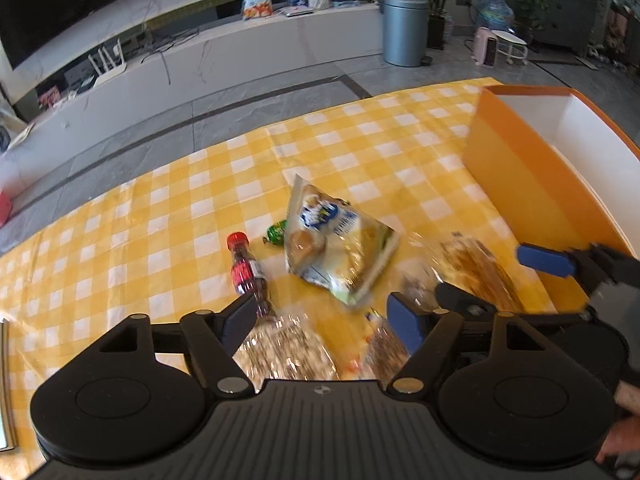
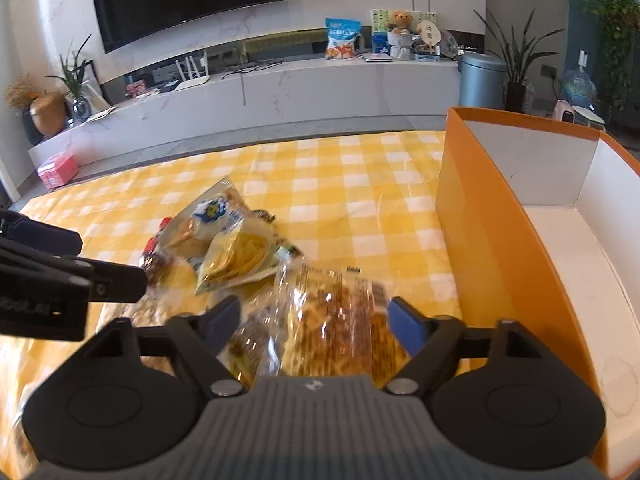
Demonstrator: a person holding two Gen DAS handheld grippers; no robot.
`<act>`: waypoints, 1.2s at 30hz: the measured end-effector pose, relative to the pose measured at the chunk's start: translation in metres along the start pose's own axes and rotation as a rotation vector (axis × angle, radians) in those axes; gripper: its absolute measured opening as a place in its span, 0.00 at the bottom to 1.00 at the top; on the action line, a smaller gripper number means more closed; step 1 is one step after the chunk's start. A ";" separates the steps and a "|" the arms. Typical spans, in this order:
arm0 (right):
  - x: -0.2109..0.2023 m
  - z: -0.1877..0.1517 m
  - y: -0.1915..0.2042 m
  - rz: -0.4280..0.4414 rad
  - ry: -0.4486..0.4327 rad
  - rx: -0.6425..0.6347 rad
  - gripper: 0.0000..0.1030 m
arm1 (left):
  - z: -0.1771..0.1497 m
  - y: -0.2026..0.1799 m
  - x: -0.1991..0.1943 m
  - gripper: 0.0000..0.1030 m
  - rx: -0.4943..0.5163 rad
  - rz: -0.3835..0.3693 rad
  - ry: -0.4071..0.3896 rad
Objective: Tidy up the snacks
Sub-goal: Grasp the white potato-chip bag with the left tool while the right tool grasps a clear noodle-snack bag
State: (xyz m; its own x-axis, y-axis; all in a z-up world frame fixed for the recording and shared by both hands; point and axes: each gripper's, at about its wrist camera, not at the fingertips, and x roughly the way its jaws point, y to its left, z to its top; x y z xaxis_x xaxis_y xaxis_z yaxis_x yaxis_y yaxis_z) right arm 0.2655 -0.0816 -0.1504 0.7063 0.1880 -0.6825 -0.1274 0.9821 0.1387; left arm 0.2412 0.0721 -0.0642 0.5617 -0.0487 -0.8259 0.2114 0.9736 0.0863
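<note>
Snacks lie in a loose heap on the yellow checked tablecloth (image 1: 360, 140). My left gripper (image 1: 322, 320) is open over two clear packets of brown snacks (image 1: 284, 344), and its pads are not pressing on them. A small red-capped bottle (image 1: 248, 268), a green candy (image 1: 277, 233) and a white and yellow bread bag (image 1: 332, 240) lie just ahead. My right gripper (image 2: 316, 322) is open with a clear pastry packet (image 2: 340, 328) between its fingers. Left of it are a yellow chips packet (image 2: 240, 256) and my left gripper (image 2: 100, 260). The right gripper (image 1: 504, 276) also shows in the left wrist view.
A tall orange box (image 2: 480, 216) with a white inside stands on the cloth at the right, close to the right gripper. Past the table's far edge are grey floor, a grey bin (image 1: 404, 28) and a long white TV unit (image 2: 280, 88).
</note>
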 end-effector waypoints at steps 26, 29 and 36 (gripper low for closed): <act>0.030 -0.009 -0.030 0.011 0.068 0.135 0.65 | 0.016 0.010 0.072 0.75 -0.090 -0.050 0.035; 0.027 -0.008 -0.031 0.020 0.068 0.140 0.63 | 0.014 0.006 0.066 0.71 -0.077 -0.036 0.026; 0.021 -0.008 -0.032 0.043 0.060 0.151 0.55 | 0.012 0.002 0.046 0.60 -0.116 -0.045 -0.013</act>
State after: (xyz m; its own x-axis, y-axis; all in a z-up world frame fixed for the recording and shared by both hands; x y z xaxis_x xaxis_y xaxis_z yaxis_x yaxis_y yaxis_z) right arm 0.2790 -0.1096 -0.1744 0.6591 0.2345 -0.7146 -0.0473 0.9612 0.2718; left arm 0.2770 0.0693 -0.0950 0.5646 -0.0951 -0.8199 0.1434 0.9895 -0.0161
